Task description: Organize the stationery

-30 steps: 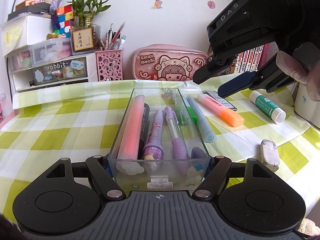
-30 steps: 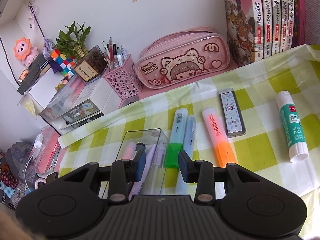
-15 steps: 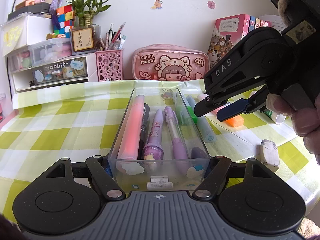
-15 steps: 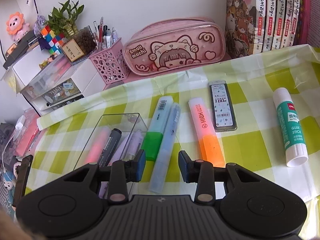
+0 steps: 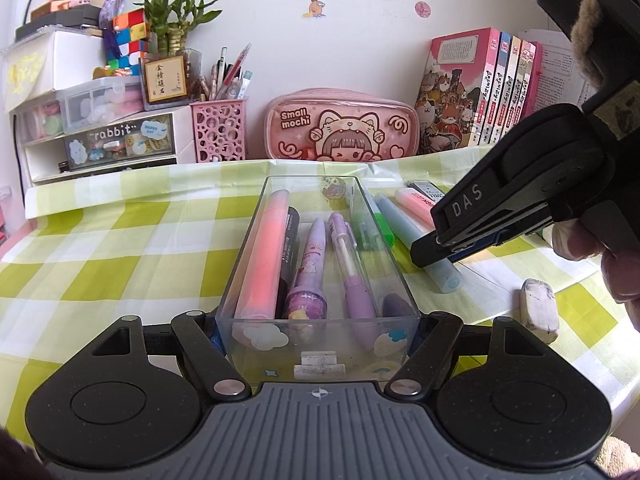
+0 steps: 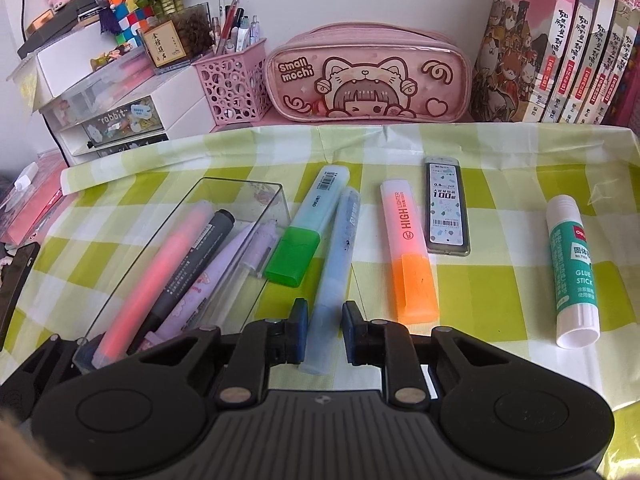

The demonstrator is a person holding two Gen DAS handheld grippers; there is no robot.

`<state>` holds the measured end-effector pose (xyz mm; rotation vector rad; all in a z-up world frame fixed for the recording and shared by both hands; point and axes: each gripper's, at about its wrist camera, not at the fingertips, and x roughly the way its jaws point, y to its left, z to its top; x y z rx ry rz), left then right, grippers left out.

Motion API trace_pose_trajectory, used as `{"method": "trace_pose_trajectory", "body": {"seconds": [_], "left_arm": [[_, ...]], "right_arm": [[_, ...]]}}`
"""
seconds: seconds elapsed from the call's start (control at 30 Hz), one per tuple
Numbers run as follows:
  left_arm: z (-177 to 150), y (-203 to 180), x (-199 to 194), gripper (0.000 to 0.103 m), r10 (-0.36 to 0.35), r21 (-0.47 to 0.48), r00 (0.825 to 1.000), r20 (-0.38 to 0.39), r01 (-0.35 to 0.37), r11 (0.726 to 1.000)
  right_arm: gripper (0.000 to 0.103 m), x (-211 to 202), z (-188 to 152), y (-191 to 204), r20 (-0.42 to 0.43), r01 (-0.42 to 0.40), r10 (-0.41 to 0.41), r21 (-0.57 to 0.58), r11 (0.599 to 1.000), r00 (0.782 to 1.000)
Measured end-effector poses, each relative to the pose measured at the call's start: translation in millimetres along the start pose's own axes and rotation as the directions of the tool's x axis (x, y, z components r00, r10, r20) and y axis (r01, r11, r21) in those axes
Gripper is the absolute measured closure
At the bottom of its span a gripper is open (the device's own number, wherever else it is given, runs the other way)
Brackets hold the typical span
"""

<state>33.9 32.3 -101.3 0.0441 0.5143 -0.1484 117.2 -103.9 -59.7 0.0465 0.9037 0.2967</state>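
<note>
A clear plastic tray (image 5: 394, 240) on the checked cloth holds a pink highlighter (image 5: 262, 254), a black marker and purple pens. My left gripper (image 5: 318, 334) is shut on the tray's near end. My right gripper (image 6: 325, 330) is open, its pads (image 6: 300, 316) on either side of a light blue pen (image 6: 334, 276) that lies just right of the tray (image 6: 240, 190); it also shows in the left wrist view (image 5: 444, 246). A green-capped highlighter (image 6: 306, 232), an orange highlighter (image 6: 410, 258), a lead case (image 6: 446, 208) and a glue stick (image 6: 572, 268) lie on the cloth.
A white eraser (image 5: 539, 309) lies at the right near the table edge. A pink pencil case (image 6: 368, 76), a pink pen holder (image 6: 236, 84), drawer boxes (image 5: 100, 140) and books (image 6: 560, 48) line the back wall.
My right gripper has come down and forward, from above the green highlighter to low over the light blue pen, which now lies between its pads. The left gripper and tray have not moved.
</note>
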Motion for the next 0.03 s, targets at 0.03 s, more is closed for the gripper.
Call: {"method": "trace_pose_trajectory", "body": {"seconds": [0.03], "left_arm": [[0.0, 0.1, 0.0, 0.029, 0.000, 0.000, 1.000, 0.000, 0.000, 1.000]], "right_arm": [[0.081, -2.4, -2.0, -0.4, -0.005, 0.000, 0.000, -0.003, 1.000, 1.000]]}}
